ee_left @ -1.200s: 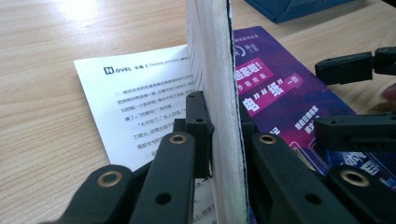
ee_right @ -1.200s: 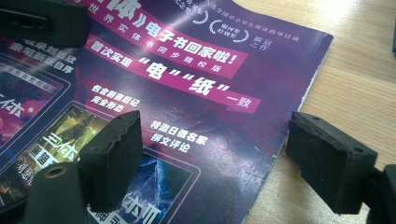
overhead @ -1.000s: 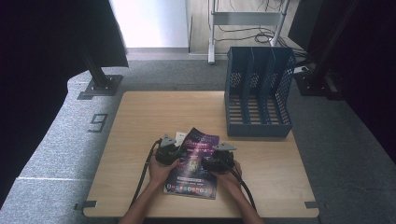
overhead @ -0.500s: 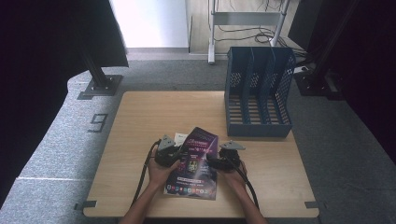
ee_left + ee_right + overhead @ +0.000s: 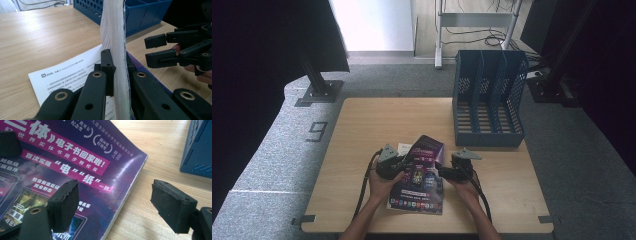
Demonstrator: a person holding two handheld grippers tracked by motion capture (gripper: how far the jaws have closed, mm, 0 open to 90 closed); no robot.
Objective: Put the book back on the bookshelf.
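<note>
Purple-covered paperback book (image 5: 419, 175) is seen low in the centre of the high view, on the near part of the pale wooden table (image 5: 377, 120), with its upper end raised off the surface. It is pinched at its left edge by the left gripper (image 5: 398, 162); in the left gripper view the white page block (image 5: 115, 50) is seen standing on edge between the two black jaws, which are pressed against it. The right gripper (image 5: 446, 172) is held just beside the book's right edge with its jaws spread apart; in the right gripper view the glossy cover (image 5: 75, 165) lies under the left jaw and bare table under the right one.

The step in hand is judged to be the lifting of the book, with a second grip not yet taken. The next move would call for the spread jaws to be closed over the right edge, so that the book can be carried upright.

A white printed sheet (image 5: 75, 72) is seen lying flat beneath the book and could be dragged along. The blue plastic file rack (image 5: 488, 95), with upright slots, stands at the upper right of the table, well apart from the book, and open tabletop lies between them.
</note>
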